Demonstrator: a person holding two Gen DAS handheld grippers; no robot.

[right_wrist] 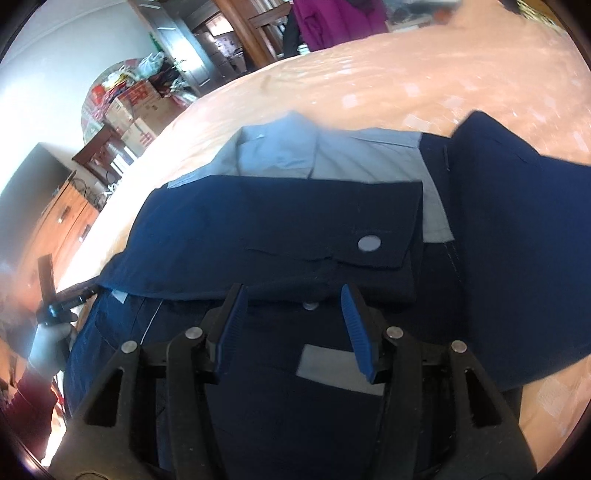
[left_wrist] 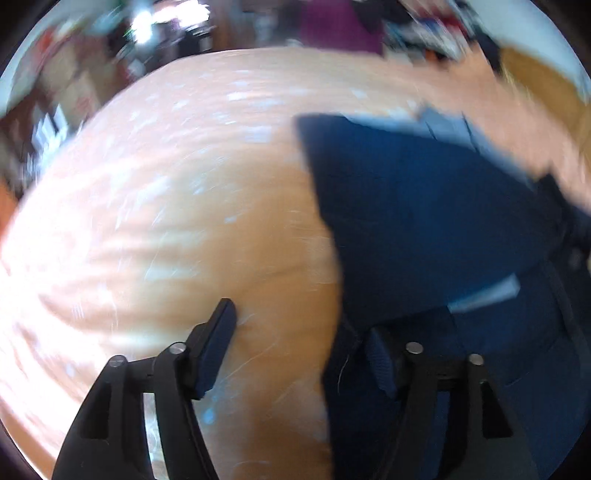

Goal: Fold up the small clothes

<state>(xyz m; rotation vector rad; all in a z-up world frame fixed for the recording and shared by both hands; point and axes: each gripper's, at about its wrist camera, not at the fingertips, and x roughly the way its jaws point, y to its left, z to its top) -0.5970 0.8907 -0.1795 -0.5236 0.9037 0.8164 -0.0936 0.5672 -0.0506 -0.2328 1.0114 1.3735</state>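
A navy shirt with a light blue collar and panels (right_wrist: pixel 280 225) lies on the peach-coloured surface (right_wrist: pixel 406 74), with one sleeve folded across its front. My right gripper (right_wrist: pixel 293 299) hovers open just above the shirt's lower front, nothing between its fingers. In the blurred left wrist view the same navy shirt (left_wrist: pixel 424 206) fills the right side. My left gripper (left_wrist: pixel 301 325) is open at the shirt's left edge, its right finger over the cloth and its left finger over bare surface. The left gripper (right_wrist: pixel 51 295) also shows at the far left of the right wrist view, held by a gloved hand (right_wrist: pixel 48 343).
Stacked boxes and bags (right_wrist: pixel 129 99) sit beyond the surface's far left edge, near wooden furniture (right_wrist: pixel 66 221). A purple garment (right_wrist: pixel 332 22) hangs behind the far edge. Bare peach surface (left_wrist: pixel 147 203) spreads to the left of the shirt.
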